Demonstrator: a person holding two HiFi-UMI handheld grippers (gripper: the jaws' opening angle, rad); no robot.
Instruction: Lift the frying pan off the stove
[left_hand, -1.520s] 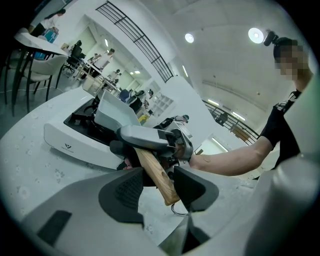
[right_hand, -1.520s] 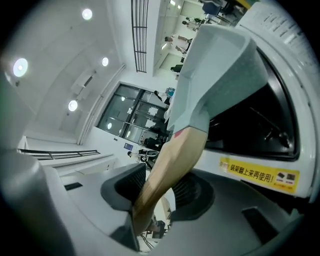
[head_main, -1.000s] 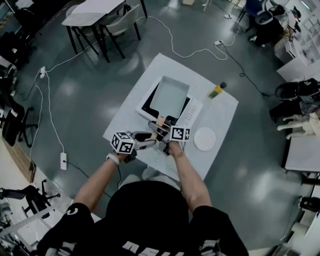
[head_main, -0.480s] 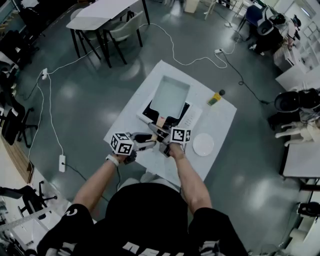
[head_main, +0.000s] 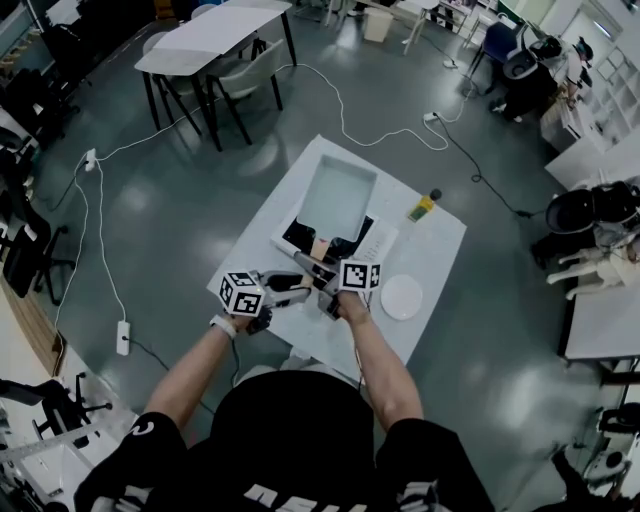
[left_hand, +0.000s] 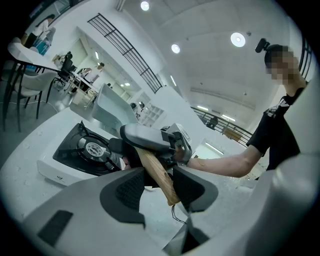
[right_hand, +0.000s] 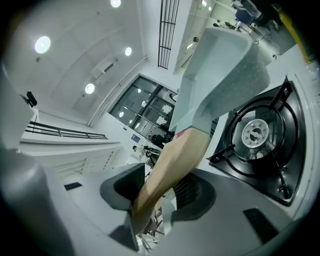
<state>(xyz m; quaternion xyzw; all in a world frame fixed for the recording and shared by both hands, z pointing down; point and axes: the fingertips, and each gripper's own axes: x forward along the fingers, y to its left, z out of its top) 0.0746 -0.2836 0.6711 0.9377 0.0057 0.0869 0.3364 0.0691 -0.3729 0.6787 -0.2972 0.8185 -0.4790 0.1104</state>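
Observation:
A square grey frying pan (head_main: 338, 195) with a wooden handle (head_main: 320, 248) hangs tilted above the gas stove (head_main: 298, 237), whose black burner (right_hand: 260, 135) lies bare. My right gripper (right_hand: 157, 192) is shut on the handle (right_hand: 175, 160) a little behind the pan body (right_hand: 220, 65). My left gripper (left_hand: 160, 187) comes in from the left and its pads lie against the handle's near end (left_hand: 155, 172). In the head view both grippers meet at the table's near edge, the left gripper (head_main: 305, 290) beside the right gripper (head_main: 325, 275).
The stove stands on a white table (head_main: 430, 240). A sheet of paper (head_main: 378, 240) lies right of the stove, a white plate (head_main: 401, 297) at the near right, and a yellow bottle (head_main: 421, 208) at the far edge. Cables cross the floor beyond.
The pan has risen and tipped away from the stove, so more of the black stove top shows beneath it. Both grippers stay together on the handle.

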